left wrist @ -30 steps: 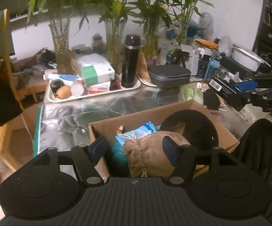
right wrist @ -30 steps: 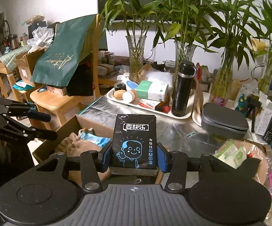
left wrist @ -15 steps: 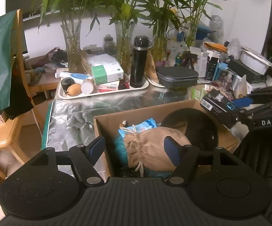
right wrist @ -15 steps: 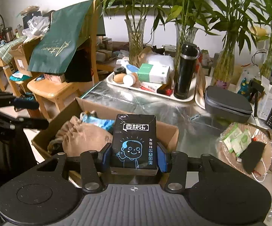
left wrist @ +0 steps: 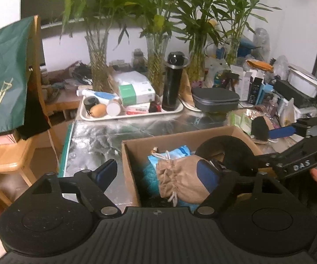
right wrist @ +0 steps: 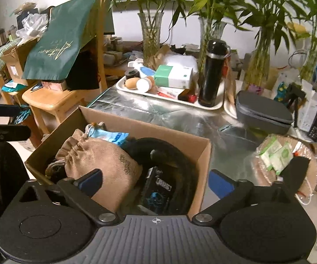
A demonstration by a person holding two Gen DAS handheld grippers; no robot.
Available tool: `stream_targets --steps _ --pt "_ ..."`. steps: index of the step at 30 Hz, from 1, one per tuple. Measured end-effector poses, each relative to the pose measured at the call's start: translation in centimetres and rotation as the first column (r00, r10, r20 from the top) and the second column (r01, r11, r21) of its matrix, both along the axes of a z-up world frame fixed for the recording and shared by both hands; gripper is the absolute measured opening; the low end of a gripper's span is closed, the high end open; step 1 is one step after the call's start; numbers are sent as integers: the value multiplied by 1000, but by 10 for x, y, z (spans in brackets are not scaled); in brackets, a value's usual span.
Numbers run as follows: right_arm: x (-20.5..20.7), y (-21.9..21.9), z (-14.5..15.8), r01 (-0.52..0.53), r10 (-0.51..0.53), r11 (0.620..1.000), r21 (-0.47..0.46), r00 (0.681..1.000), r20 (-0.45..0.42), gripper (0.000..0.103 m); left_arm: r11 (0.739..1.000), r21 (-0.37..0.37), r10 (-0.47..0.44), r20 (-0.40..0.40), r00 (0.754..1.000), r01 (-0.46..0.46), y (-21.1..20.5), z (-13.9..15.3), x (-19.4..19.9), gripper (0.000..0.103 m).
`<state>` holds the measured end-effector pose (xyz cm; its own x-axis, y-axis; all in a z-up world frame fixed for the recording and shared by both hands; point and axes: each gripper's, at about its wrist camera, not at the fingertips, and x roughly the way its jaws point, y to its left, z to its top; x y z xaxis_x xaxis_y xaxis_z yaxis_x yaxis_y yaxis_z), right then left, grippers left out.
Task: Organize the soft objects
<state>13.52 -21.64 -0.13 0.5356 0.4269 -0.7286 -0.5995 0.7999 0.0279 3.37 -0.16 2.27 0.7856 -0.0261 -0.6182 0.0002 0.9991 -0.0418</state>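
Box (right wrist: 202, 151) of cardboard sits on the foil-covered table (right wrist: 180, 118), holding a tan pouch (right wrist: 101, 160), a black ring cushion (right wrist: 176, 156) and a dark packet (right wrist: 156, 189) lying flat inside the ring. Right gripper (right wrist: 156, 181) hovers directly above the packet, jaws opening wide, pinching nothing. Left gripper (left wrist: 158, 173) is spread too and still opening, nothing pinched; the pouch lies between its fingers, long axis across them.
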Motion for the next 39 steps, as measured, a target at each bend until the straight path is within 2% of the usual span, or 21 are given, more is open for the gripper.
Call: stream_targets --steps 4,8,10,11,15,19,25,28,32,39 --pt "-7 -4 4 5 -5 1000 -8 1000 28 103 1000 8 4 -1 1000 -4 -2 0 0 83" --pt "-15 -7 8 10 -9 1000 -10 998 65 103 1000 -15 19 5 1000 -19 -5 3 -1 87" --pt "-19 -9 10 21 -20 1000 -11 996 84 103 999 -27 22 14 1000 -22 -5 4 -2 100" --pt "-21 -11 11 29 -28 1000 -10 995 94 103 999 -30 22 15 1000 -21 -6 5 -2 103" --pt "-31 -17 15 49 -49 999 2 992 120 103 999 -30 19 11 1000 -19 -10 7 -4 103" --pt "-38 -23 19 64 -65 998 10 989 132 103 999 2 35 35 999 -35 -14 10 -9 103" --pt "-45 -32 22 106 -113 992 63 986 124 103 996 84 39 40 998 -42 -25 12 -14 103" --pt "-50 -33 20 115 -121 992 59 986 113 103 994 90 54 40 998 -57 -26 11 -18 103" --pt "-53 -33 13 109 -111 993 40 992 54 103 990 128 65 3 998 -65 -29 6 -22 103" --pt "-52 -29 -1 140 -140 990 -14 990 -35 103 992 108 72 -84 994 -63 -24 -6 -23 103"
